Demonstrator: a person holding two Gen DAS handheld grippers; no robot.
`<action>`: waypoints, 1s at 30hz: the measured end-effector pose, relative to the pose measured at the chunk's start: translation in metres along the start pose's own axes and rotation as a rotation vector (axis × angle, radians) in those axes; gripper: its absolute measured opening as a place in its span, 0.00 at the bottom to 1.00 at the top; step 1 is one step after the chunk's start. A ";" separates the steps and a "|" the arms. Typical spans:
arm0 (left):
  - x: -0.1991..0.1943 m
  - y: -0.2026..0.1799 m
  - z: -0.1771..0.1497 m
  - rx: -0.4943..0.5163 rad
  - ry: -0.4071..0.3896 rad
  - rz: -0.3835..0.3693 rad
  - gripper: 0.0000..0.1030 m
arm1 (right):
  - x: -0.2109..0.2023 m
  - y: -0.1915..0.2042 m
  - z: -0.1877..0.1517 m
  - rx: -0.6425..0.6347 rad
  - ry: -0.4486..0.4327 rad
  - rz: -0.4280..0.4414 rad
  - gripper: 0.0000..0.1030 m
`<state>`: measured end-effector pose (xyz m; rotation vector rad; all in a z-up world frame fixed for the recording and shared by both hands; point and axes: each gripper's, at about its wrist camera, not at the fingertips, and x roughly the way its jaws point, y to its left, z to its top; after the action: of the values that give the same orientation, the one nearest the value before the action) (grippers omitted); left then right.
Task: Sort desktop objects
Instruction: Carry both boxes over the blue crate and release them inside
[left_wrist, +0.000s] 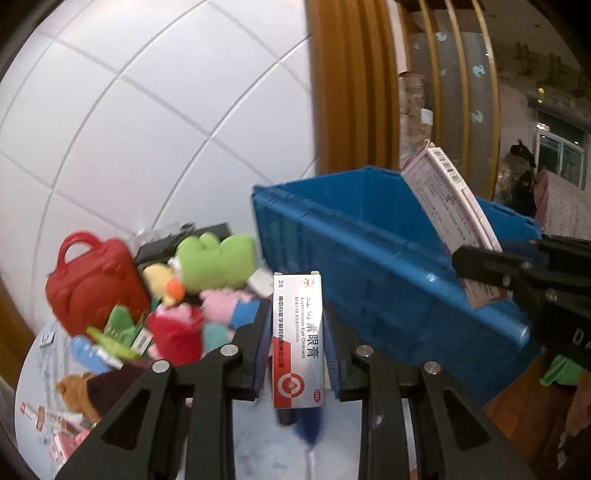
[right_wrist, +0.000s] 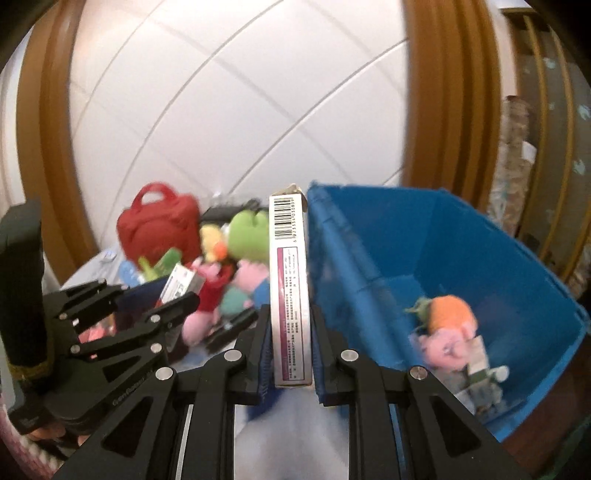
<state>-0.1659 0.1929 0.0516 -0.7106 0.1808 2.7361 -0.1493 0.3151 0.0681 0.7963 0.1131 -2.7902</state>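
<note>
Left hand-held gripper (left_wrist: 297, 354) pinches ointment box (left_wrist: 298, 339) upright between blue pads. Right hand-held gripper (right_wrist: 289, 343) pinches taller white box (right_wrist: 289, 295), barcode end up. Blue bin (right_wrist: 480, 266) just ahead-right of right hand-held gripper; carrot plush (right_wrist: 448, 314) and pink plush (right_wrist: 439, 345) lie inside. Toy heap ahead-left on worktop (left_wrist: 258, 439): red bag (left_wrist: 92, 284), green frog (left_wrist: 214, 262).

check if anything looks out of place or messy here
Nothing looks damaged or spilled. Both grippers hold medicine boxes: left gripper an eye ointment box, right gripper a white box. Plush toys lie jumbled beside the blue bin.
</note>
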 end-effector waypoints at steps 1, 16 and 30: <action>0.002 -0.007 0.005 0.006 -0.007 -0.003 0.25 | -0.004 -0.009 0.002 0.010 -0.014 -0.010 0.18; 0.067 -0.151 0.069 0.062 0.018 -0.101 0.25 | -0.013 -0.169 -0.003 0.114 -0.072 -0.170 0.18; 0.119 -0.202 0.072 0.132 0.166 -0.097 0.25 | 0.037 -0.244 -0.027 0.134 0.057 -0.164 0.18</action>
<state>-0.2320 0.4293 0.0466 -0.8848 0.3517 2.5461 -0.2269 0.5479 0.0279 0.9379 0.0005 -2.9552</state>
